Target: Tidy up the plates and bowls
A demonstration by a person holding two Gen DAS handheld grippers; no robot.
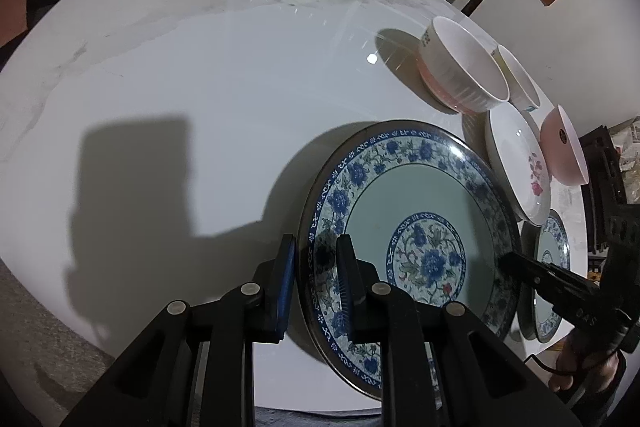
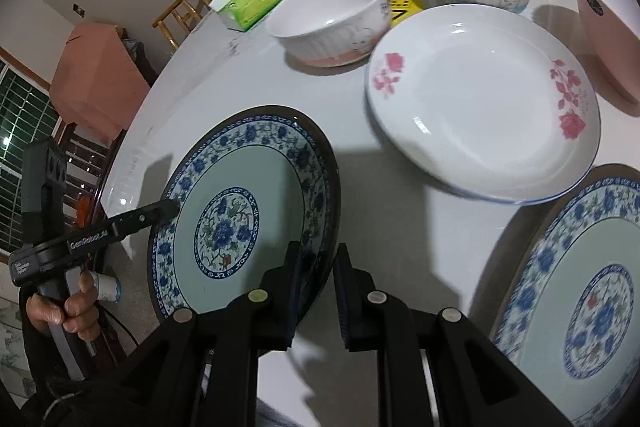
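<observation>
With both claws pinched only on opposite rim edges of the blue floral plate [image 1: 404,227], left gripper [image 1: 316,279] at lower centre of its view and right gripper [image 2: 316,287] at lower centre of its own, uneven pull could let the glazed rim slip out. To its right, white rose plate [image 2: 484,103] and second blue plate [image 2: 580,291] sit near; a swing could clip them.

Dim indoor light, hard shadows, heavy fisheye bend.
You get one overhead lamp glinting on the glossy table [image 1: 200,87]; dark gripper shadows fall across it, the white plate [image 2: 484,103] is motion-blurred, and black vignette rings the frame edges.
</observation>
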